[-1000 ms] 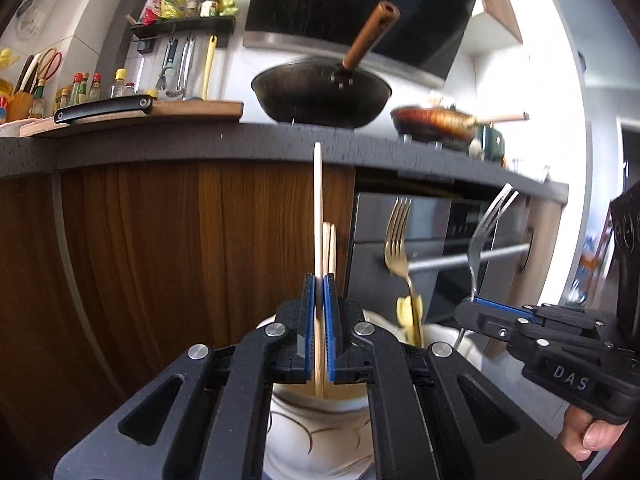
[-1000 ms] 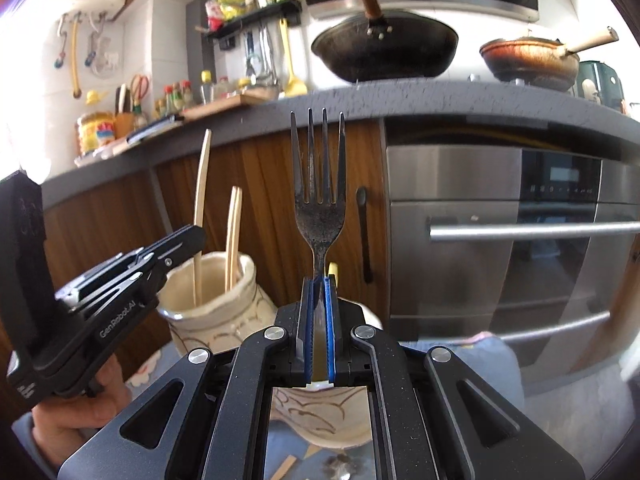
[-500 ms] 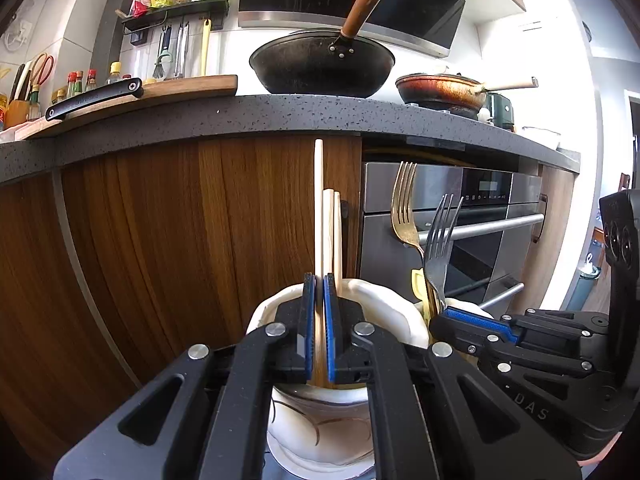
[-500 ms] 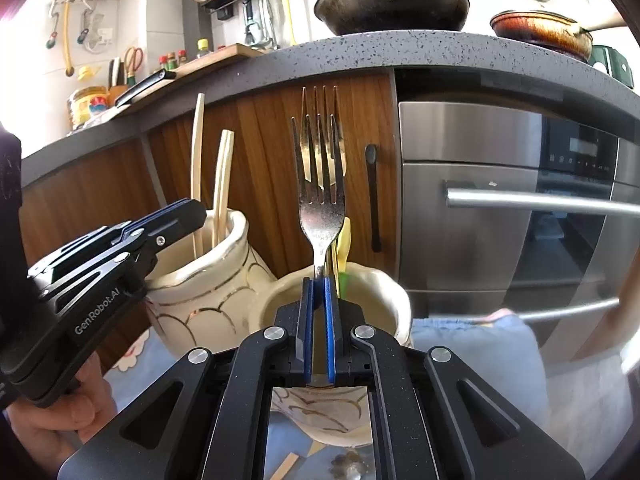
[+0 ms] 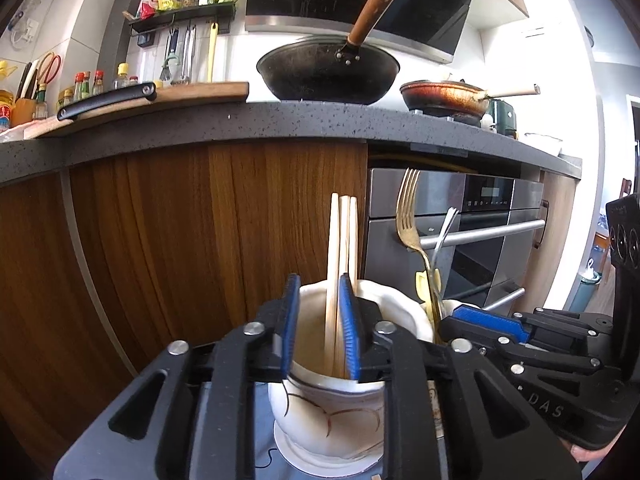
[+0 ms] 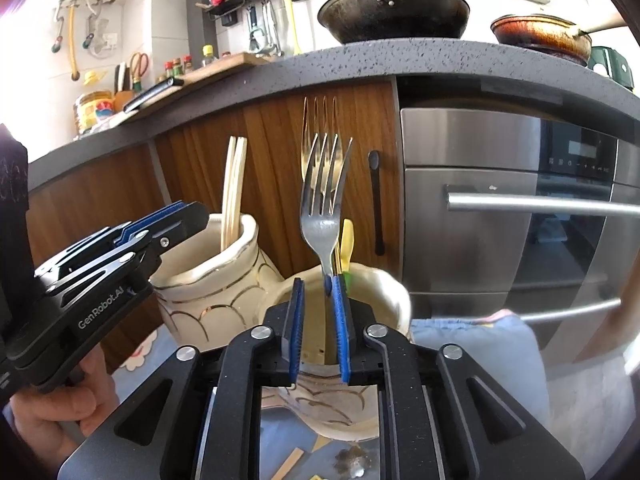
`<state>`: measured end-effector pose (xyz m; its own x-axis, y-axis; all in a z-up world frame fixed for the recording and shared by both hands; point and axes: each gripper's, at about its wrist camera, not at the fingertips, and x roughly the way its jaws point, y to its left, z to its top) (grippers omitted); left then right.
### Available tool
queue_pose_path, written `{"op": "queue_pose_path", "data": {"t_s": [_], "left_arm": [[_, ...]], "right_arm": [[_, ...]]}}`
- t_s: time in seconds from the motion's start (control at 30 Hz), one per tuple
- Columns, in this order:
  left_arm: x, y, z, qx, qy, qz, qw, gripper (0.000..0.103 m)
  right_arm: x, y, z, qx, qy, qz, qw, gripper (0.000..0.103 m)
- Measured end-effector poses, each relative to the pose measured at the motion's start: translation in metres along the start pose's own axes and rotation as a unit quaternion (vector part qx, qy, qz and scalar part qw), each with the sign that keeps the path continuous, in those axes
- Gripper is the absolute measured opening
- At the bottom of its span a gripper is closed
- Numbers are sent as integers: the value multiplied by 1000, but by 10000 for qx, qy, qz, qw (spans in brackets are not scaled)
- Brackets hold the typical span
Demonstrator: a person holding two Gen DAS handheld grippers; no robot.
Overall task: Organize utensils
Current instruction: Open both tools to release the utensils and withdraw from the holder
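Left wrist view: chopsticks (image 5: 340, 272) upright in cream jar (image 5: 332, 408), between spread fingers of left gripper (image 5: 320, 320); silver fork (image 6: 322, 204) in second jar (image 6: 384, 292) at 3 o'clock, touching one pad of spread right gripper (image 6: 316, 320); risk: withdrawing pad snags fork, tips jar; gold fork (image 6: 316, 120) behind; writing: "GenRobot.AI", "DAS"; wok (image 5: 328, 76) at 12 o'clock
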<state>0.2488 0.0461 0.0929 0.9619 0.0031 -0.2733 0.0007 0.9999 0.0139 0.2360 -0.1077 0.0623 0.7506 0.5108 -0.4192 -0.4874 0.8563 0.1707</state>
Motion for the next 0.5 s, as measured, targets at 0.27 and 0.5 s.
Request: {"op": "queue_pose_path", "data": {"t_s": [0.27,0.5], "left_arm": [[-30,6,5,-24,-270,45,9996,42],[-56,20,-9,-329,-161,134,9992,50]], "right_arm": [[-21,-5,1,58,-259,-86,9996,18],[-37,-9,-4,134,-393,-195,9989,18]]}}
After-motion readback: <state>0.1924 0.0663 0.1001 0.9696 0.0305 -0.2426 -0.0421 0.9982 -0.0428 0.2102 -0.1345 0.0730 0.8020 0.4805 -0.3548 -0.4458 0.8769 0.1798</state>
